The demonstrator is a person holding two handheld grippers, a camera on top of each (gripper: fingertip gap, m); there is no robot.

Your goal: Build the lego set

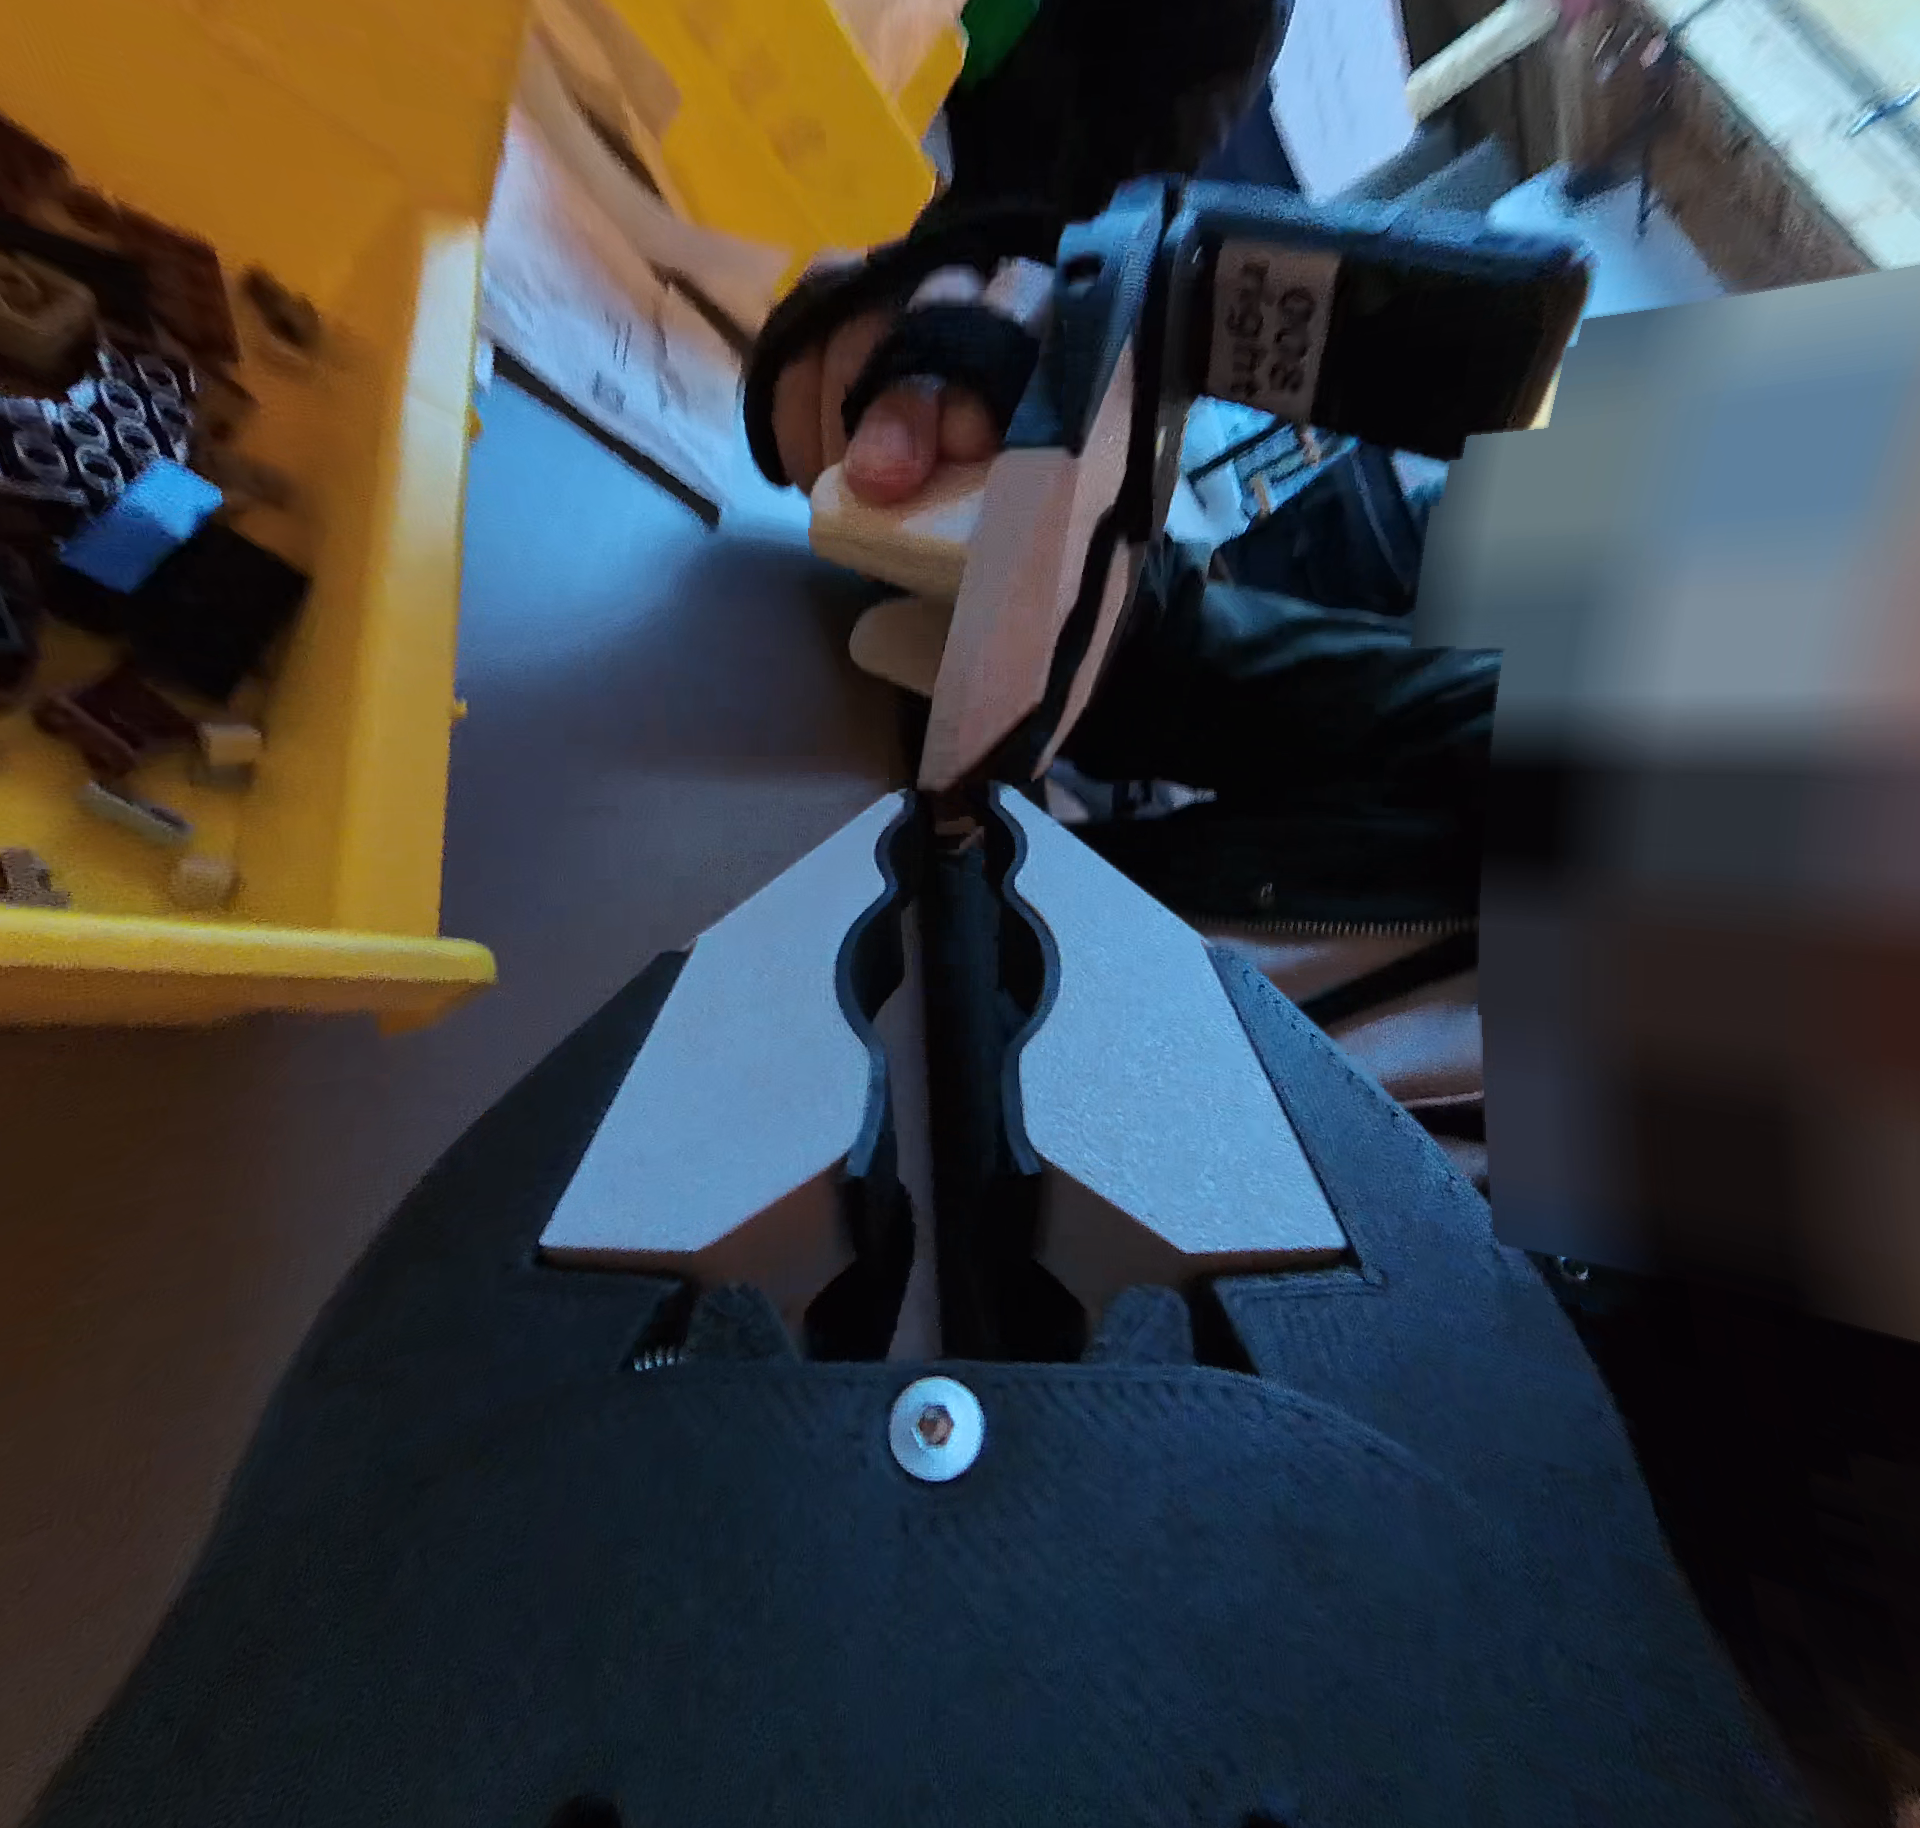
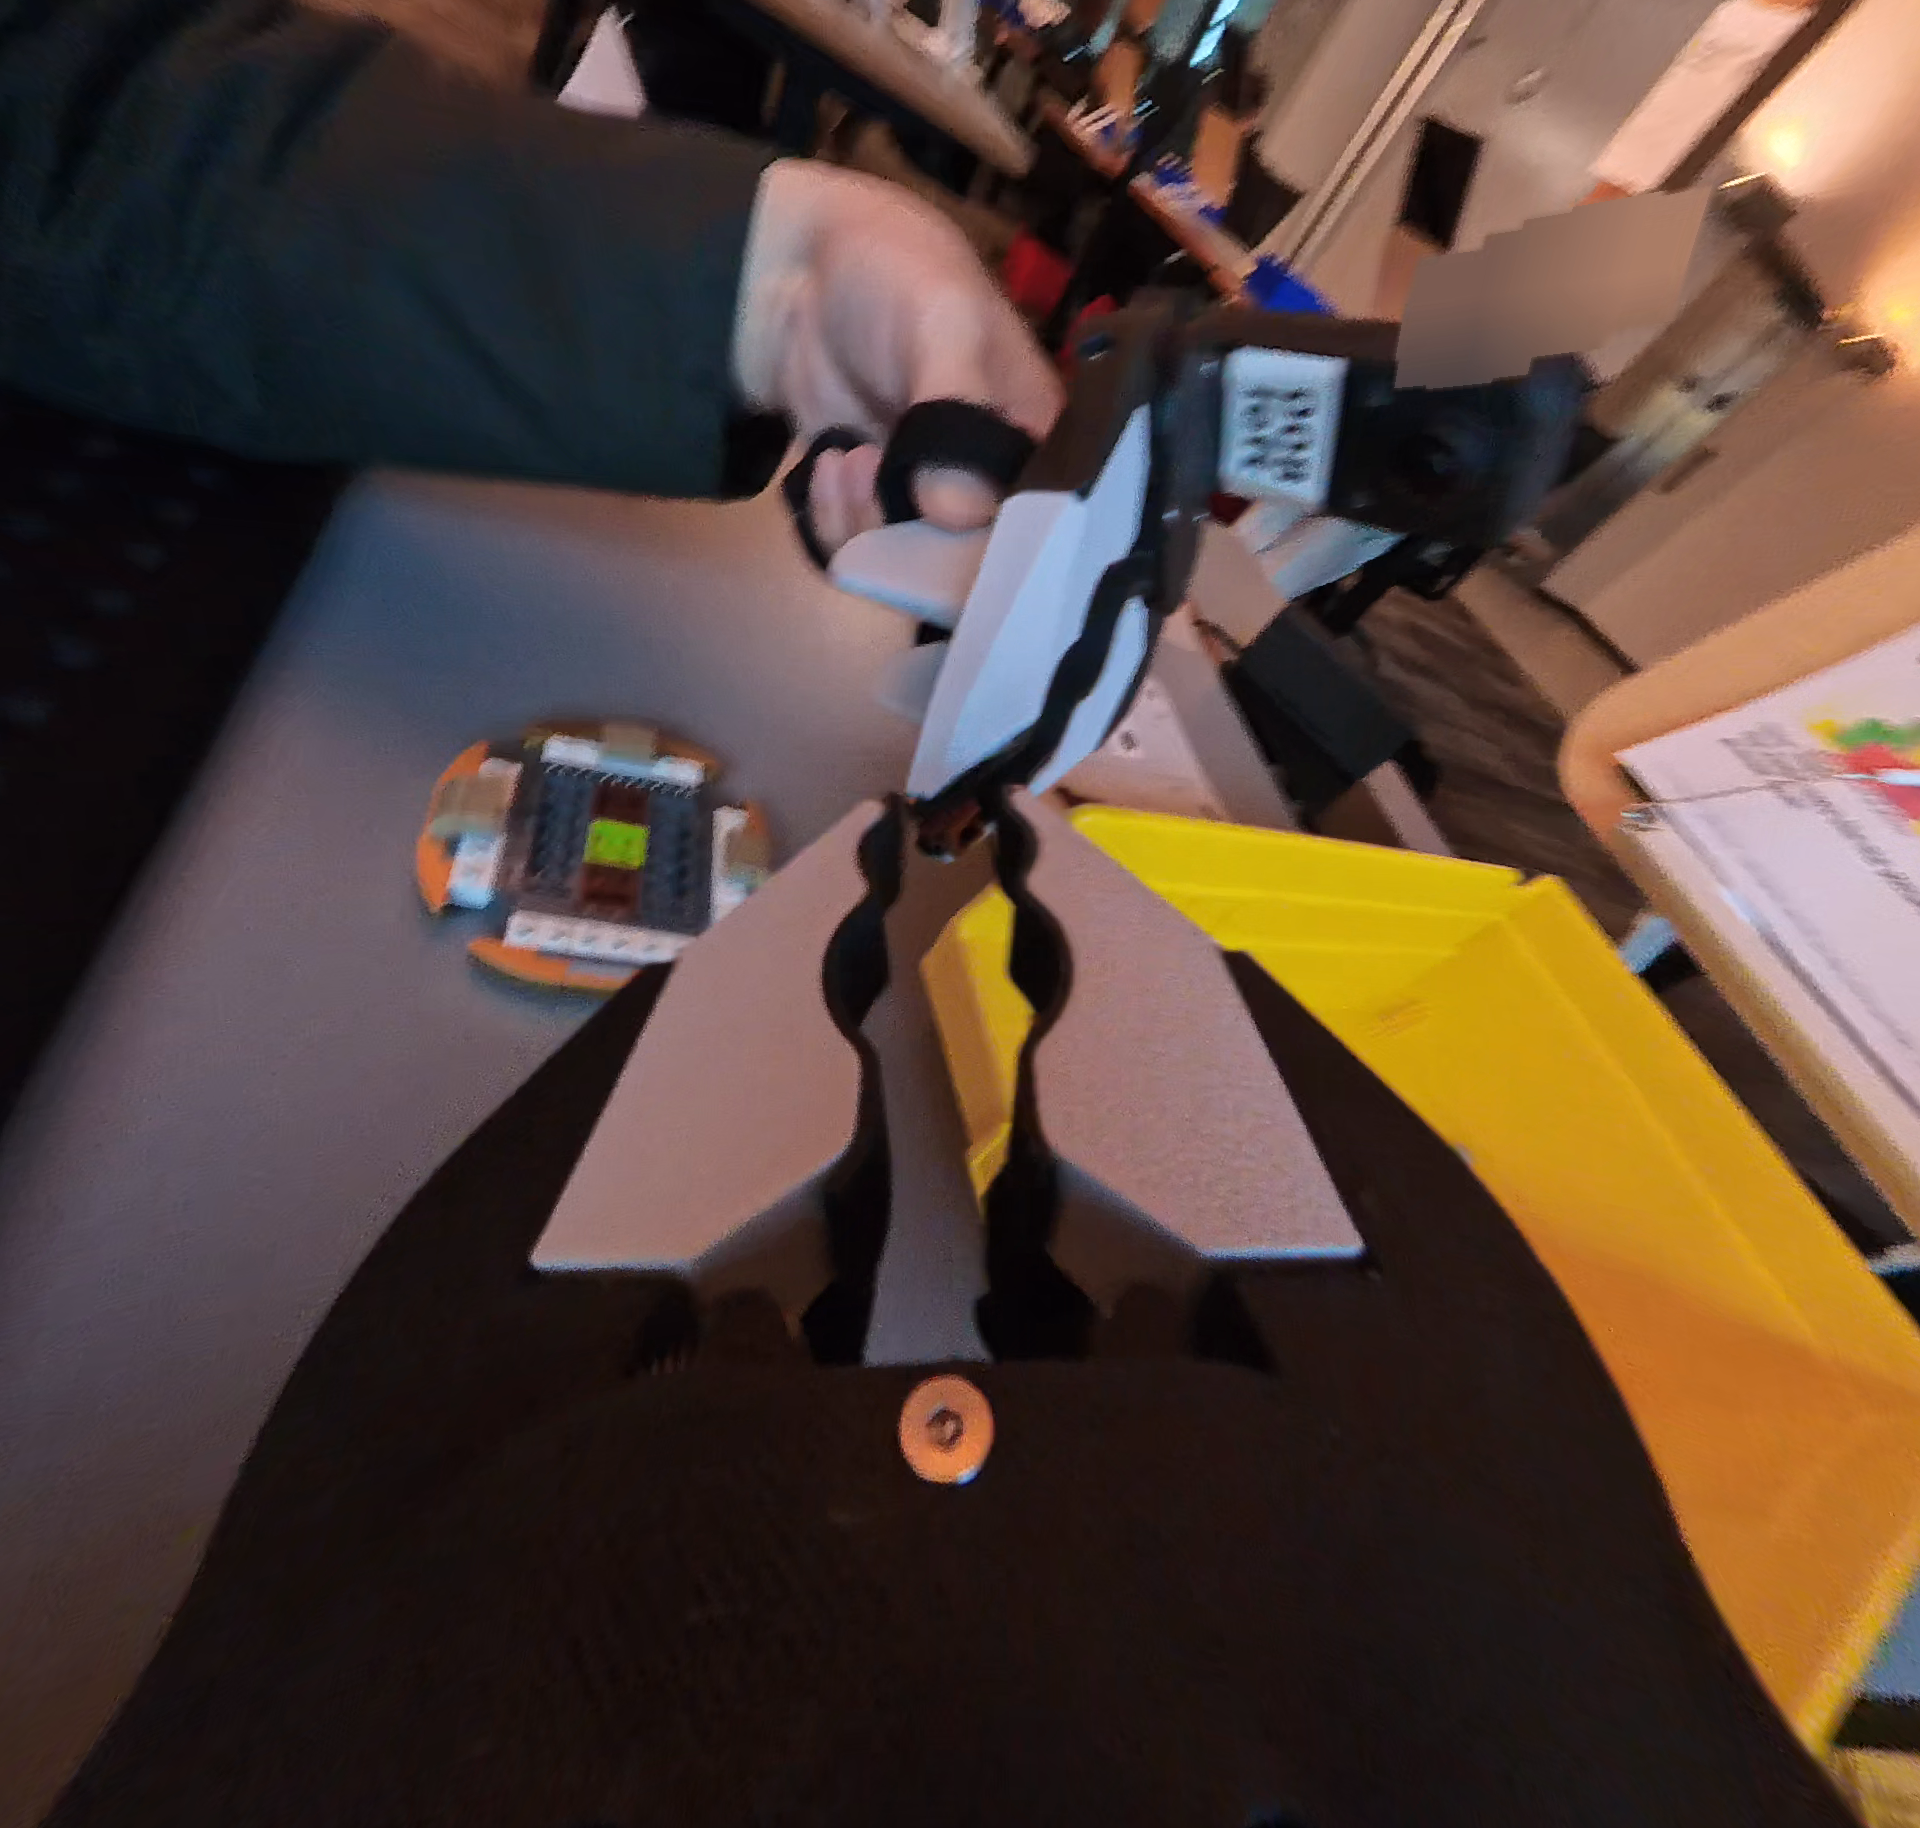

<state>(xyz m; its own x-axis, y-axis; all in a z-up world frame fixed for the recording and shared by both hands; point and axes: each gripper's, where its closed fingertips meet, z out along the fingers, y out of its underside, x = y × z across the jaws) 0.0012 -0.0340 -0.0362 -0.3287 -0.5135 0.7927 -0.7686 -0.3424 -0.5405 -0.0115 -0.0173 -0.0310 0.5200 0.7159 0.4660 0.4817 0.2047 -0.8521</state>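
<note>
My left gripper (image 1: 954, 804) and my right gripper (image 2: 948, 810) meet tip to tip in the air above the grey table (image 2: 260, 947). A small dark brown lego piece (image 1: 956, 831) sits between the tips; it also shows in the right wrist view (image 2: 943, 831). Both pairs of jaws look closed on it, with only a narrow gap. The right gripper (image 1: 977, 776) comes in from above in the left wrist view, and the left gripper (image 2: 951, 799) does so in the right wrist view. A round, partly built lego model (image 2: 592, 853) with orange rim, white bricks and a green tile lies flat on the table.
A yellow bin (image 1: 343, 531) of several loose brown, black and blue bricks (image 1: 135, 531) stands at the left. It also shows in the right wrist view (image 2: 1455, 1051), with a printed instruction sheet (image 2: 1818, 843) beyond it. The person's hands (image 2: 873, 303) hold the grippers. My left and right fingertips are right by each other.
</note>
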